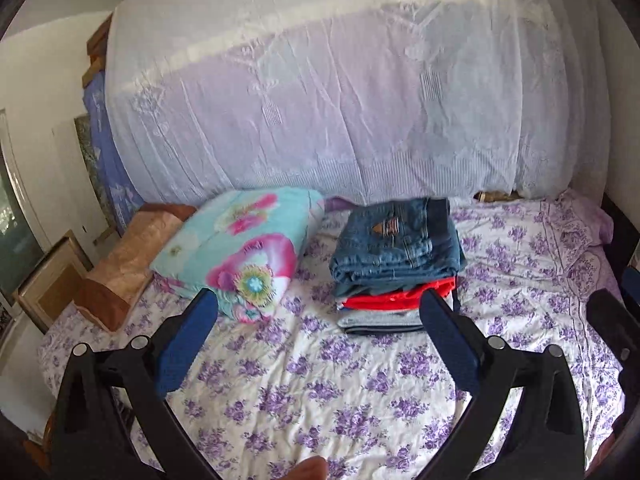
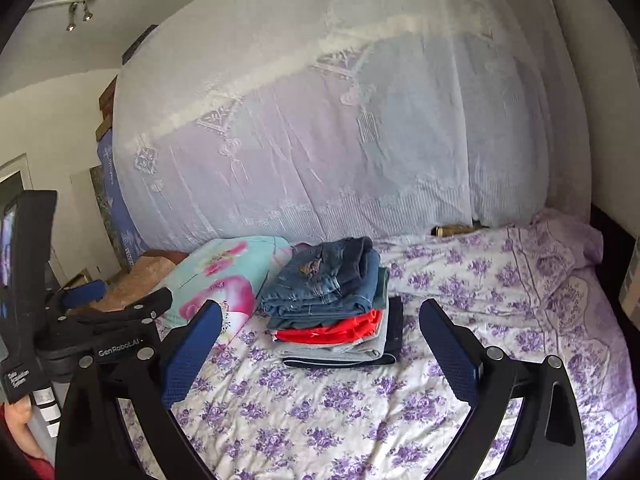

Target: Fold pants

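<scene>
folded pants stacked on the bed, both hand-held grippers wide open and empty

the left hand-held gripper (image 1: 320,344) hangs over the bed (image 1: 360,408) with its blue-padded fingers (image 1: 188,344) spread far apart and nothing between them. the folded jeans (image 1: 396,244) sit on top of a stack of folded clothes (image 1: 384,312), at about 12 to 1 o'clock from this gripper and well ahead of its tips. only the right finger's tip overlaps the stack's near right corner in the left wrist view; whether it touches cannot be told.

the right hand-held gripper (image 2: 320,348) is likewise spread wide and holds nothing. from it the folded jeans (image 2: 328,280) lie at about 12 o'clock, just beyond the fingertips, resting on a red garment (image 2: 332,330) and grey layers below it. the stack falls in the open gap between the two fingers.

a floral pillow (image 1: 236,248) lies just beside the stack at its 9 o'clock. a white lace curtain (image 1: 340,100) hangs behind the bed at 12 o'clock. in the right wrist view the left hand-held gripper (image 2: 116,300) shows at 9 o'clock, apart from the clothes.
</scene>
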### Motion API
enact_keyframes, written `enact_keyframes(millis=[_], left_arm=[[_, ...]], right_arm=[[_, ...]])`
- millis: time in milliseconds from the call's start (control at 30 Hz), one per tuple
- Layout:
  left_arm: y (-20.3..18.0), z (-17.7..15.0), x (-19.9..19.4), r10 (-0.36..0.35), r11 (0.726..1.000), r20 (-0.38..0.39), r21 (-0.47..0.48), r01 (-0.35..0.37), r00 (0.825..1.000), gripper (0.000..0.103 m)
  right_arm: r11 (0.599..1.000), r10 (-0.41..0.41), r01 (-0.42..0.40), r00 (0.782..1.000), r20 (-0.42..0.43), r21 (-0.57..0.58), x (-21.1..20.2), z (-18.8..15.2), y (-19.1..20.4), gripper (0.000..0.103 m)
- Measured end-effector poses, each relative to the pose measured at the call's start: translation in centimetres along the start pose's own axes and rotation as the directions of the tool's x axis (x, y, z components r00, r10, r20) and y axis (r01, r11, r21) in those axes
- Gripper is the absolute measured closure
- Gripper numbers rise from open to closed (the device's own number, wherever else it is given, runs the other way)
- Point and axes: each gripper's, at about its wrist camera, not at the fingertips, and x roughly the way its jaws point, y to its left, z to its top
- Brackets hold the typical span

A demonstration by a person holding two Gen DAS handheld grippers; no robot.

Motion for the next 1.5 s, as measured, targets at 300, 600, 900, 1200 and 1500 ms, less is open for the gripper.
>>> enact_keyframes(millis=[300, 600, 900, 1200, 1500], left_arm=[[3.5, -0.2, -4.5, -0.018, 0.995, 0.057, -0.095, 0.023, 0.998, 0.005], [4.2, -0.9, -4.9, -0.027, 0.994, 0.048, -0.100, 0.032, 0.998, 0.005], [4.0, -1.3, -5.1, -0.051, 0.995, 0.037, -0.088, 0.054, 0.998, 0.005], [3.5, -1.0, -5.0, -0.069, 0.995, 0.032, -0.077, 0.071, 0.997, 0.005], [3.2, -0.9, -3.6, -0.105, 0.991, -0.003, -0.079, 0.105, 0.994, 0.005]], right_arm=[[0.997, -0.014, 0.012, 0.999, -0.029, -0.082, -1.4, 0.6, 3.3, 0.004], [0.996, -0.022, 0.019, 0.999, -0.026, -0.085, -2.4, 0.6, 4.1, 0.004], [0.996, -0.015, 0.012, 0.999, -0.034, -0.087, -2.8, 0.4, 4.3, 0.004], [0.996, -0.014, 0.011, 0.999, -0.034, -0.088, -2.7, 0.3, 4.4, 0.004], [0.996, -0.023, 0.016, 0.997, -0.074, -0.091, -1.6, 0.4, 4.6, 0.004]])
